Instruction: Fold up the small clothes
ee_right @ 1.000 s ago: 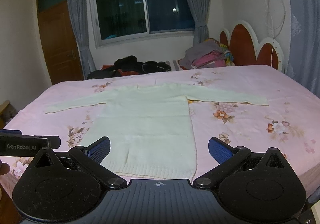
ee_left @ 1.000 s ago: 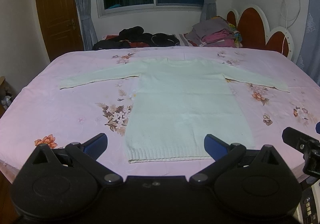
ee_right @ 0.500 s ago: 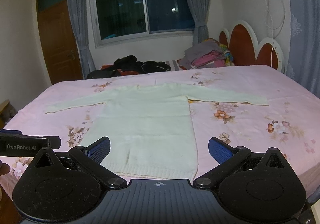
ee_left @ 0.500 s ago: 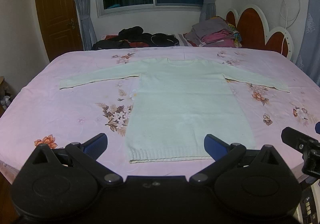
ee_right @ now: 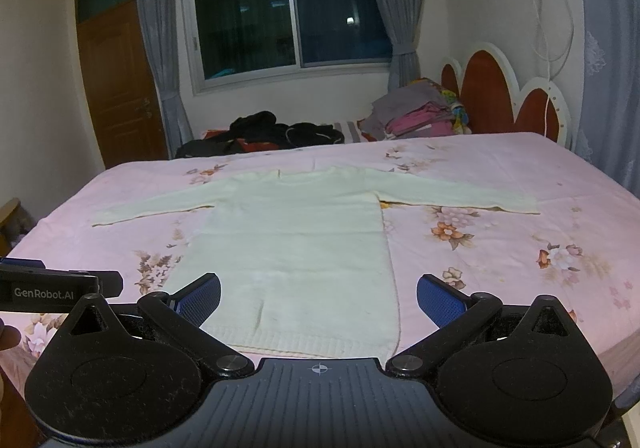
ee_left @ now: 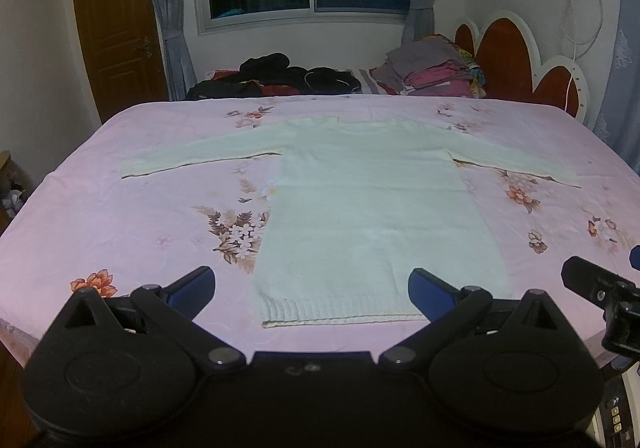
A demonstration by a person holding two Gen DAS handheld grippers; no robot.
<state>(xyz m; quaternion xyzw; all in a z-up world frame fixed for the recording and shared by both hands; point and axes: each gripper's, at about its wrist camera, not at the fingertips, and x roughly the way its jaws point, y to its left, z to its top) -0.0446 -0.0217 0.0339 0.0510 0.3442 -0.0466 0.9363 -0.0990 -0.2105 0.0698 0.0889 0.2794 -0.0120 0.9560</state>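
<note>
white "GenRobot.AI" lettering on black body of left gripper (ee_right: 60,292), at left edge of right wrist view, just left of the right gripper's (ee_right: 318,298) left finger, no other readable text

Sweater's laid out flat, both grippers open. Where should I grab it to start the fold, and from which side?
Probably the sleeve cuffs: the sweater lies flat, sleeves spread sideways. Left gripper takes the left cuff from the outer side, right gripper the right cuff; those thin free ends can swing over the body.

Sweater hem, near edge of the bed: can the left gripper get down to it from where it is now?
Probably yes. The left gripper is open and hangs just short of the sweater, whose ribbed hem lies flat with nothing on it or between.
</note>
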